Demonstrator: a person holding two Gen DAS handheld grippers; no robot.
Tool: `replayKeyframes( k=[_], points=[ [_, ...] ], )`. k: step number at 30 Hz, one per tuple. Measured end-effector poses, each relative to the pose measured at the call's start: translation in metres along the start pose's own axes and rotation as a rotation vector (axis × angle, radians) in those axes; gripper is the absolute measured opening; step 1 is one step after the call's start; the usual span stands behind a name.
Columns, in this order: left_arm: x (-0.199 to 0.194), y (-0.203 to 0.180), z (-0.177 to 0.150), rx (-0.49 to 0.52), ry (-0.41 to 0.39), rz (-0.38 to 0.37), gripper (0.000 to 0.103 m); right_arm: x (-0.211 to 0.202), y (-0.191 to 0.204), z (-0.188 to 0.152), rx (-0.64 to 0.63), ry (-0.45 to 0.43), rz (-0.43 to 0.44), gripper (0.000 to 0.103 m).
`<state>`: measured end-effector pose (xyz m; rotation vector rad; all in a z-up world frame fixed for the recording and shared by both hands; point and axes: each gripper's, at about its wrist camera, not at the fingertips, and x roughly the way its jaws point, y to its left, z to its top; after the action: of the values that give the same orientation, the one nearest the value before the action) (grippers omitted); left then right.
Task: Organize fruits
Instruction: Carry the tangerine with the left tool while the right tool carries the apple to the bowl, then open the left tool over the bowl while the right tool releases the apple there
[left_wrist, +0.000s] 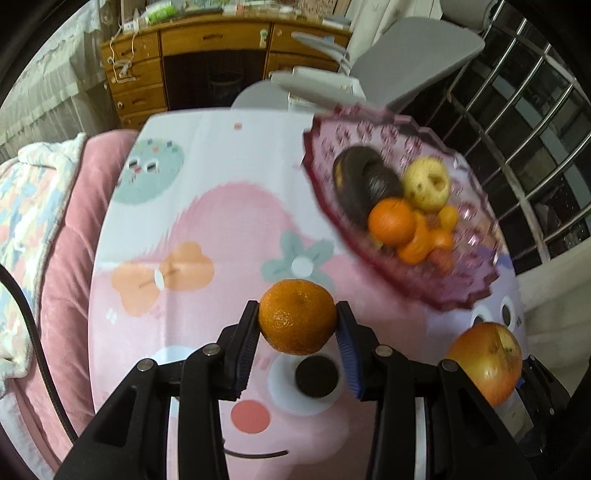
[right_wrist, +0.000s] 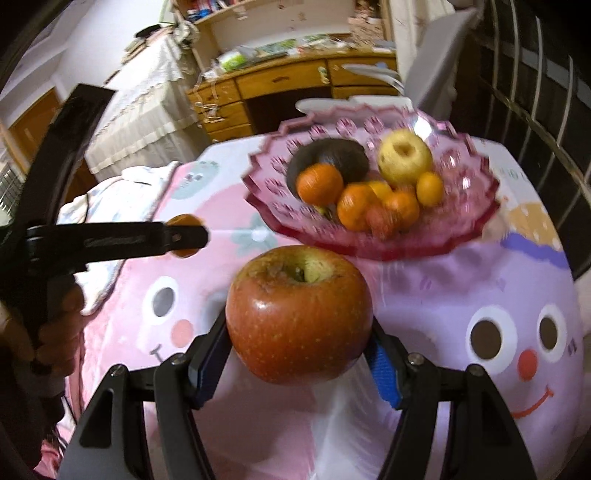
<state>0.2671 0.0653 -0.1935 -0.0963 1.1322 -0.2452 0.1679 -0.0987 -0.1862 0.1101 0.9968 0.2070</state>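
My left gripper (left_wrist: 297, 325) is shut on a mandarin orange (left_wrist: 297, 317), held above the cartoon tablecloth (left_wrist: 207, 221). My right gripper (right_wrist: 299, 332) is shut on a red apple (right_wrist: 299, 314), stem dimple facing up; the same apple (left_wrist: 487, 373) shows at the lower right of the left wrist view. A pink glass fruit bowl (left_wrist: 465, 291) (right_wrist: 373, 243) sits ahead on the table. It holds a dark fruit (left_wrist: 364, 184), a yellow apple (left_wrist: 426, 182) and several oranges (left_wrist: 391, 221). In the right wrist view the left gripper (right_wrist: 186, 236) reaches in from the left with its orange (right_wrist: 184, 221).
A pink padded seat with a blanket (left_wrist: 40, 206) borders the table's left edge. A wooden desk with drawers (left_wrist: 147, 74) stands behind, grey chairs (left_wrist: 417, 62) beyond the bowl, and a barred window (left_wrist: 535, 147) to the right. A hand (right_wrist: 55, 332) holds the left tool.
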Motion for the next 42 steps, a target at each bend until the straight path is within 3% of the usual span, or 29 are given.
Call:
replayKeyframes(
  k=[13, 21, 32, 42],
  points=[
    [-0.027, -0.034, 0.035, -0.049, -0.172, 0.000, 0.039, -0.043, -0.020, 0.066, -0.136, -0.128, 0.021, 0.068],
    [-0.011, -0.049, 0.027, -0.121, -0.183, -0.010, 0.039, -0.040, -0.052, 0.093, -0.142, -0.177, -0.005, 0.068],
    [0.014, -0.076, 0.019, -0.157, -0.148, -0.025, 0.039, -0.002, -0.101, 0.096, -0.082, -0.080, -0.010, 0.068],
    [0.039, -0.092, 0.014, -0.150, -0.083, -0.027, 0.039, 0.031, -0.118, 0.087, -0.064, 0.024, 0.005, 0.068]
  ],
)
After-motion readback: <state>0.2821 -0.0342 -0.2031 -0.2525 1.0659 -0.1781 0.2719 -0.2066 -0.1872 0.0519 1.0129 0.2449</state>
